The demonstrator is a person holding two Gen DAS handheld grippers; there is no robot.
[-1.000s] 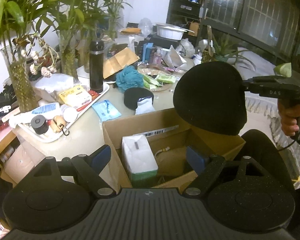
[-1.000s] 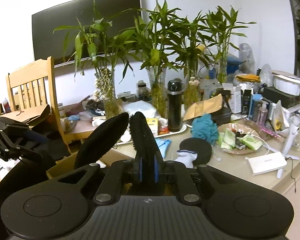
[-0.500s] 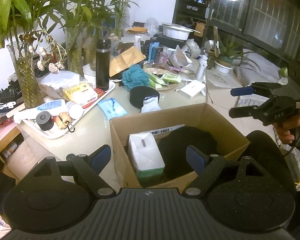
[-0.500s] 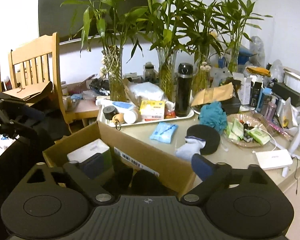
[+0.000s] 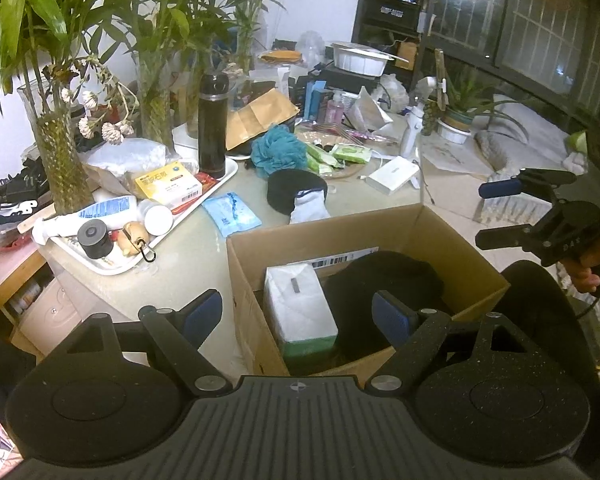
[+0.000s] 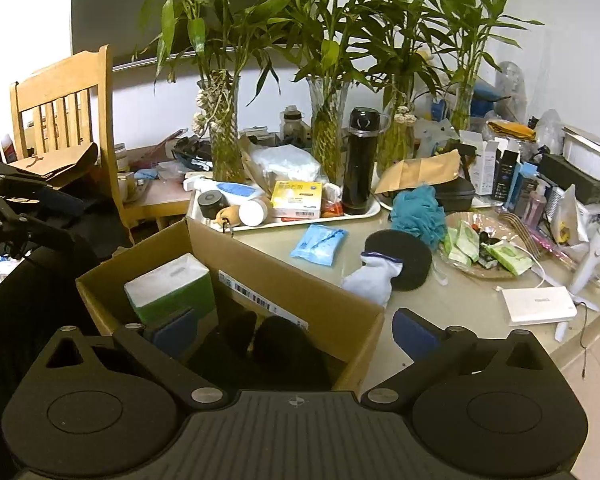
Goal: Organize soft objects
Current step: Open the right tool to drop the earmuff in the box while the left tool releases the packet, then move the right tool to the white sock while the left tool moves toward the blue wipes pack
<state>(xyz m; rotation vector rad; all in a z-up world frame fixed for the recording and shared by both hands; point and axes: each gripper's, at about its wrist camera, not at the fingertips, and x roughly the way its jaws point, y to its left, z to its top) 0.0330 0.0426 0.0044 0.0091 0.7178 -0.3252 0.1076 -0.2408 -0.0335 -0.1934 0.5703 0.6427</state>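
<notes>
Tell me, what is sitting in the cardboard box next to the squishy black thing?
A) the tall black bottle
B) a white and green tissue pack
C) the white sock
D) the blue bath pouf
B: the white and green tissue pack stands inside the cardboard box beside the black soft pad, while the pouf, bottle and sock are out on the table.

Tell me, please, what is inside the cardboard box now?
Inside the cardboard box stand a white and green tissue pack and, beside it, a black soft pad. The box floor under them is mostly covered, so anything lying beneath cannot be seen.
</notes>
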